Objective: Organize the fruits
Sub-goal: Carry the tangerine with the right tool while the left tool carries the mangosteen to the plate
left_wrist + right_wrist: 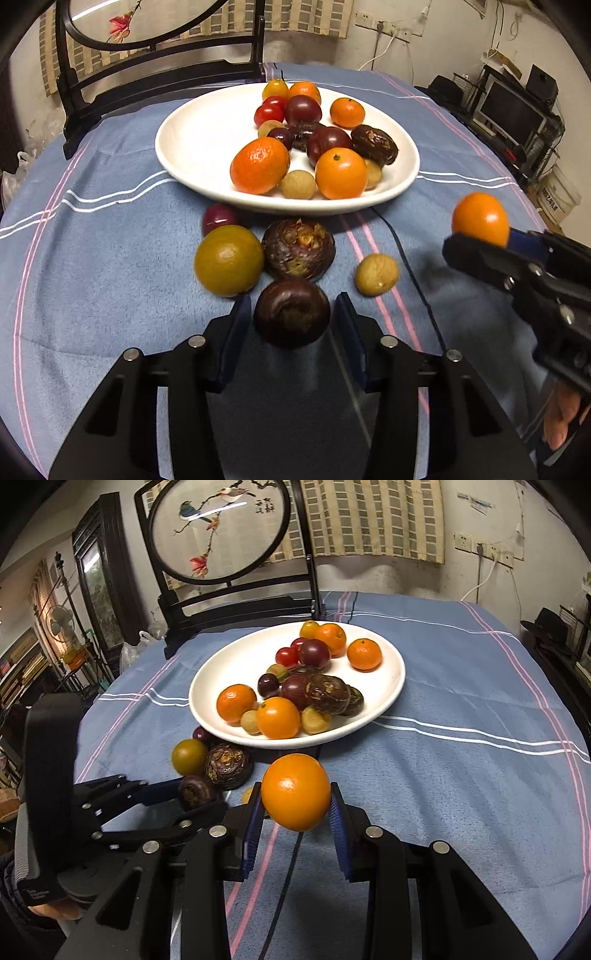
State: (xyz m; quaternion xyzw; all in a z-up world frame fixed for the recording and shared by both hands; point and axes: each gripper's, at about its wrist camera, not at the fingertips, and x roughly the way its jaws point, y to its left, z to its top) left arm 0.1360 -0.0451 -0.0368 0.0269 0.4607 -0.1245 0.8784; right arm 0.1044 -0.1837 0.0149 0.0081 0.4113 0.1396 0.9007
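Note:
A white plate [184, 147] on the blue striped cloth holds several small oranges, cherry tomatoes, longans and dark water chestnuts. In front of it lie a purple tomato [218, 218], an olive-green round fruit [229, 260], a water chestnut [299, 249] and a longan [376, 275]. My left gripper [291, 306] is low over the cloth, its pads against the sides of a second dark water chestnut [291, 314] that rests on the cloth. My right gripper [297, 805] is shut on a small orange [295, 797], held above the cloth just short of the plate [221, 672].
A thin black cable [417, 280] runs over the cloth from under the plate toward me. A dark wooden stand with a round painted screen [218, 528] rises behind the plate. A hand [561, 421] grips the right tool. Bare cloth [461, 775] lies right of the plate.

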